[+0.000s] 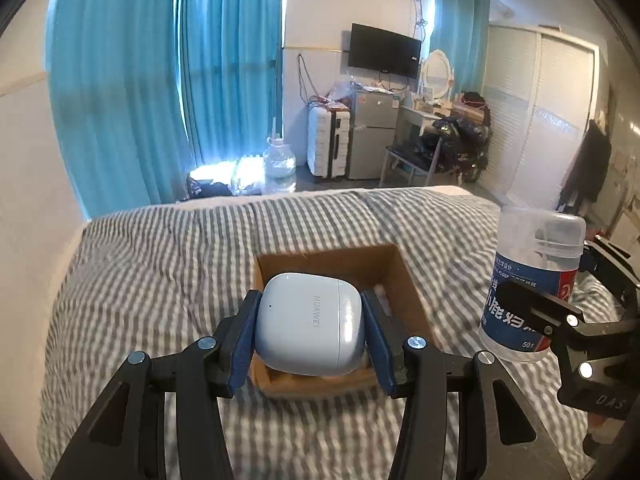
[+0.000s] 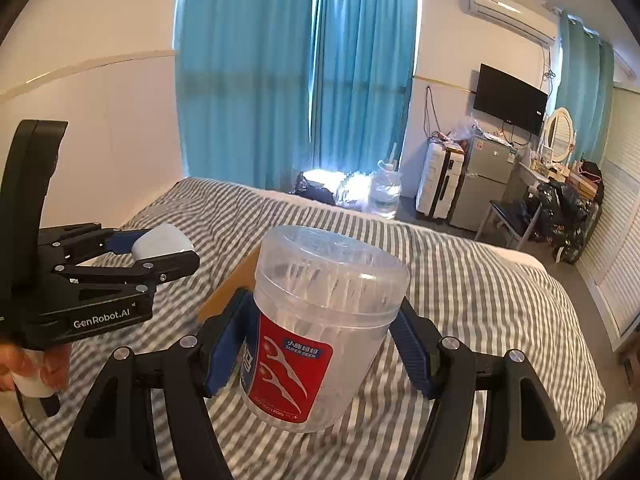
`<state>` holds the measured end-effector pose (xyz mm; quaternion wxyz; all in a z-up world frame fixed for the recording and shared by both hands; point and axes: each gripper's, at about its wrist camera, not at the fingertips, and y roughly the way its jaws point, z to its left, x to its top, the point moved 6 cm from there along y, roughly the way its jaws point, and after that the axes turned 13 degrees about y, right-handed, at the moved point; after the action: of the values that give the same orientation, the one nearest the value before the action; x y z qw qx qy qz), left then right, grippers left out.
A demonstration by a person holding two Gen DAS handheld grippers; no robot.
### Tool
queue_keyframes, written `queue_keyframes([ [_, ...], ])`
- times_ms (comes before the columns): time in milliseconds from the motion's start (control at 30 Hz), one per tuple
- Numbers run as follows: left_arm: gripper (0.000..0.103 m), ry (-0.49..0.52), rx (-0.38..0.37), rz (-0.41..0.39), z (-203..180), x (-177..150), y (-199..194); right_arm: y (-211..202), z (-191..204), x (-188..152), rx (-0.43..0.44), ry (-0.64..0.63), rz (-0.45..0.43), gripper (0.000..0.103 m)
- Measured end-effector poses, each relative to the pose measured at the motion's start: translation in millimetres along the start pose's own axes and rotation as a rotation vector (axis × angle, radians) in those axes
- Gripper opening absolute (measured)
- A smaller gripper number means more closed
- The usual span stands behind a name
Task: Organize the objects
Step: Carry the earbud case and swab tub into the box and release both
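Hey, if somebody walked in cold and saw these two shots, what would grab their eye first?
Probably the pale blue earbud case, clamped in the left gripper above an open cardboard box on the striped bed. Next, the clear floss pick jar with a red label, held in the right gripper. Behind both, bright teal curtains fill the far wall.

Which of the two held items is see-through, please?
The floss-pick jar in the right gripper: its clear plastic shows the white picks inside. The earbud case in the left gripper is opaque pale blue.
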<state>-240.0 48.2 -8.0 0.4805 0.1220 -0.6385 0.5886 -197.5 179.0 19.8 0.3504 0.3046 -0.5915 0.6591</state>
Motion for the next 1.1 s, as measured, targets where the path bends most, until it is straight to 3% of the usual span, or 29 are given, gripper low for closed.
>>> queue_keyframes([
  [267,0.05,0.008,0.026,0.052,25,28,88,88,-9,37,0.002,0.033,0.028,0.068],
  [567,0.05,0.039,-0.025,0.153,7,-6,162,181,-28,23,-0.027,0.035,0.126,0.068],
  [1000,0.05,0.041,-0.081,0.245,-8,-39,192,202,-39,-20,-0.009,0.077,0.221,0.069],
  [1067,0.053,0.05,-0.098,0.245,-10,-36,189,201,-40,-22,-0.008,0.083,0.229,0.069],
  [1100,0.06,0.051,-0.104,0.242,-11,-37,186,199,-39,-21,-0.005,0.085,0.227,0.07],
])
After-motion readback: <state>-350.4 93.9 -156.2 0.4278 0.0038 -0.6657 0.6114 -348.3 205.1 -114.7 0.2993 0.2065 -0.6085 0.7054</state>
